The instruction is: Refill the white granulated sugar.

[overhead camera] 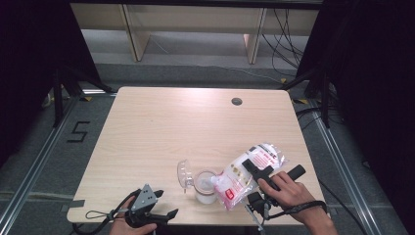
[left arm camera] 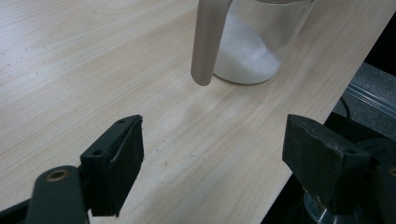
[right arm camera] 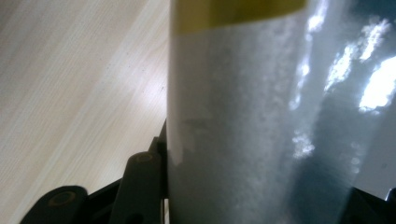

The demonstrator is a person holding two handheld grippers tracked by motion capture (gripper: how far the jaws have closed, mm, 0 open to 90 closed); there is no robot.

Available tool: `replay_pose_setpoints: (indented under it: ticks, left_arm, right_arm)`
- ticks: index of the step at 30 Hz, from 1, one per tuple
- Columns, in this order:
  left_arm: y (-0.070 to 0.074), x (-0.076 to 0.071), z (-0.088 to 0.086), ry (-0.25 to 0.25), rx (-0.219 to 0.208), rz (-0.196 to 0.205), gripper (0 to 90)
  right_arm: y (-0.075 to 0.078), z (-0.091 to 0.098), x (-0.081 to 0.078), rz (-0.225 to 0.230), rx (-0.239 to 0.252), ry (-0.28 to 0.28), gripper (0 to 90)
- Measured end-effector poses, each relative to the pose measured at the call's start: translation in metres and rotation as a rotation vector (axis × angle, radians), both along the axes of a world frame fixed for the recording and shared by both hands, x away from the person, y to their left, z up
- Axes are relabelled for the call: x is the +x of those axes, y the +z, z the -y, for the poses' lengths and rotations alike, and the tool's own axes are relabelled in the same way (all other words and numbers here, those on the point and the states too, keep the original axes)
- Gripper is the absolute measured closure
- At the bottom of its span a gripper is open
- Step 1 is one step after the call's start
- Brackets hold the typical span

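A clear glass jar point(overhead camera: 205, 188) stands near the table's front edge, partly filled with white grains, its hinged lid point(overhead camera: 185, 174) swung open to the left. A white and pink bag point(overhead camera: 247, 171) of white grains lies tilted, its low corner at the jar's mouth. My right gripper point(overhead camera: 258, 172) is shut on the bag's middle. In the right gripper view the bag point(right arm camera: 252, 130) sits between the jaws, with one black finger point(right arm camera: 140, 184) against it. My left gripper point(overhead camera: 166, 203) rests at the front left edge, open and empty. Ahead of the left gripper point(left arm camera: 215, 158) stands the jar point(left arm camera: 252, 51).
The wooden table point(overhead camera: 161, 127) has a round cable hole point(overhead camera: 237, 101) at the back right. The jar stands close to the front edge. Pale shelving and floor cables lie beyond the table. A taped "5" point(overhead camera: 78, 131) marks the floor at left.
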State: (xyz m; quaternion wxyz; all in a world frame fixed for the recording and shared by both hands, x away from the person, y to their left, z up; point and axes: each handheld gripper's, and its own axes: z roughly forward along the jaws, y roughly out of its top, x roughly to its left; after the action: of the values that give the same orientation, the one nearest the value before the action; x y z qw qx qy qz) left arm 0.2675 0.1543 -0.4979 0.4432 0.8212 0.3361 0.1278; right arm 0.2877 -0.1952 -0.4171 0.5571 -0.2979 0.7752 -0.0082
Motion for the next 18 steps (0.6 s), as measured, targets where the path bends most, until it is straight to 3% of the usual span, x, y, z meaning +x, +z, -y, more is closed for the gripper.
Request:
replay_pose_setpoints:
  ticks: [4, 6, 7, 8, 11, 12, 13, 15, 18]
  left_arm:
    - [0.0002, 0.001, -0.0004, -0.018, 0.002, 0.014, 20.3]
    - [0.0004, -0.0001, -0.0001, 0.0, 0.004, -0.004, 20.3]
    - [-0.0008, -0.0001, 0.0007, 0.002, -0.014, 0.0, 20.3]
    - [-0.0002, 0.0009, -0.0001, -0.014, -0.003, 0.014, 20.3]
    - [0.0004, 0.0013, -0.0007, -0.013, 0.015, 0.013, 20.3]
    - [0.0001, 0.0009, -0.0002, -0.012, 0.006, 0.012, 20.3]
    - [-0.0001, 0.0008, -0.0004, -0.015, 0.006, 0.016, 20.3]
    - [0.0001, 0.001, -0.0003, -0.013, 0.008, 0.013, 20.3]
    - [0.0002, 0.0008, -0.0003, -0.013, 0.007, 0.014, 20.3]
  right_arm:
    - [-0.0003, -0.0002, 0.0, -0.001, 0.001, 0.002, 60.7]
    - [0.0, -0.0003, 0.0001, -0.001, 0.0, 0.002, 60.8]
    - [0.0001, -0.0004, -0.0001, 0.001, -0.002, 0.0, 60.8]
    - [0.0027, -0.0012, 0.0016, 0.013, -0.039, 0.029, 60.8]
    - [0.0038, -0.0016, 0.0011, 0.018, -0.049, 0.03, 60.9]
    - [0.0039, -0.0018, 0.0011, 0.019, -0.05, 0.029, 60.9]
    - [0.0009, -0.001, -0.0012, 0.007, -0.01, -0.003, 61.0]
    - [0.0031, -0.002, 0.0007, 0.025, -0.047, 0.036, 61.0]
    - [0.0007, -0.0028, -0.0014, 0.011, -0.032, 0.007, 61.1]
